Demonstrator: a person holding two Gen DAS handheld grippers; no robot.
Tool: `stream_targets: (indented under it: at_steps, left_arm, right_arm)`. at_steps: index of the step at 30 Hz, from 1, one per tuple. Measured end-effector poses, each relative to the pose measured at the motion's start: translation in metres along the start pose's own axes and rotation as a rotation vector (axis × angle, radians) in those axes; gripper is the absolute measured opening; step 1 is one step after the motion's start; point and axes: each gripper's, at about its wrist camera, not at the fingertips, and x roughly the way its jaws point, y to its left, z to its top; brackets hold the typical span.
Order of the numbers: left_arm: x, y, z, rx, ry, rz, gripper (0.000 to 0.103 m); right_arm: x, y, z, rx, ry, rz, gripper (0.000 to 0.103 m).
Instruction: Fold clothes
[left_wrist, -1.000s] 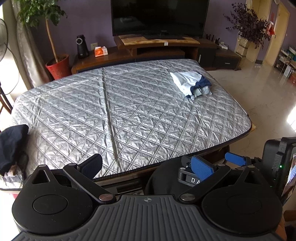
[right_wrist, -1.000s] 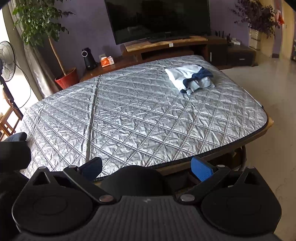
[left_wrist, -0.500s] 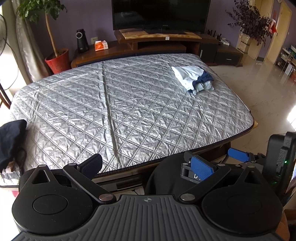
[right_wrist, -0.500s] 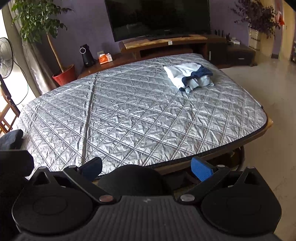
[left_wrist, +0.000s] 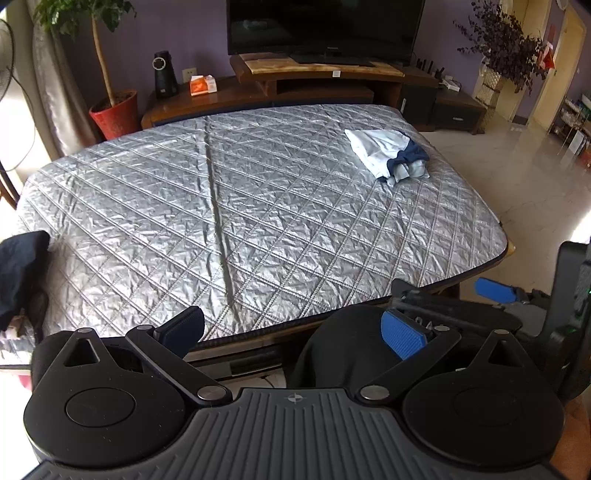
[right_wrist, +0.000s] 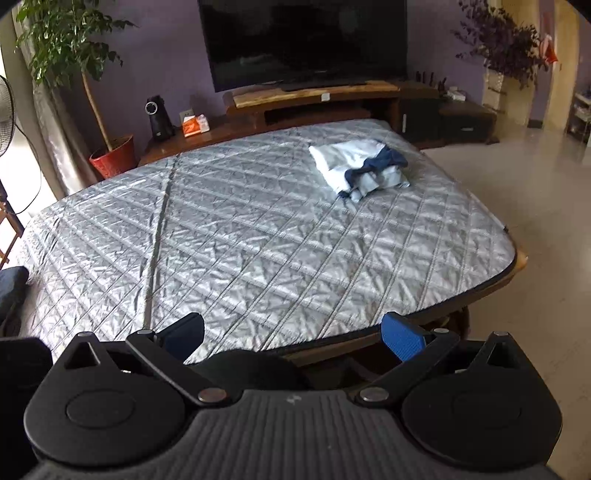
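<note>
- Over the last second I have lifted both views a little: more of the quilted bed (left_wrist: 258, 206) shows, and the white-and-blue garment (right_wrist: 360, 166) sits clearer at its far right corner
- My left gripper (left_wrist: 291, 328) and right gripper (right_wrist: 291, 332) hang spread apart, empty, short of the near edge, so I judge folding not begun
- Nothing lies between; dark clothes (left_wrist: 20, 266) rest at the left edge, TV stand (right_wrist: 321, 99) beyond

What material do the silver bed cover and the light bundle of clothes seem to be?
Silver bed cover: probably a synthetic, satin-like quilted fabric; it shines, crinkles, and shows stitched diamonds. Light bundle of clothes: apparently soft matte woven cloth with limp folds and dark blue trim.
</note>
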Motion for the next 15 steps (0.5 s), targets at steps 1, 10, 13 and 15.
stream_targets:
  at_steps: [1,10,13,15]
  left_arm:
    - [0.001,0.002,-0.001,-0.007,0.000,-0.017,0.103]
    - [0.020,0.018,-0.007,-0.030,-0.018,0.007,0.103]
    - [0.025,0.027,-0.007,-0.058,-0.013,-0.008,0.103]
    - [0.026,0.031,-0.007,-0.061,-0.032,0.004,0.103]
  right_arm:
    - [-0.001,0.000,0.001,-0.006,-0.012,-0.010,0.102]
    - [-0.010,0.004,0.020,-0.067,-0.154,-0.023,0.102]
    - [-0.003,0.004,0.025,-0.052,-0.150,-0.020,0.102]
    - [0.001,0.003,0.027,-0.035,-0.151,0.003,0.102]
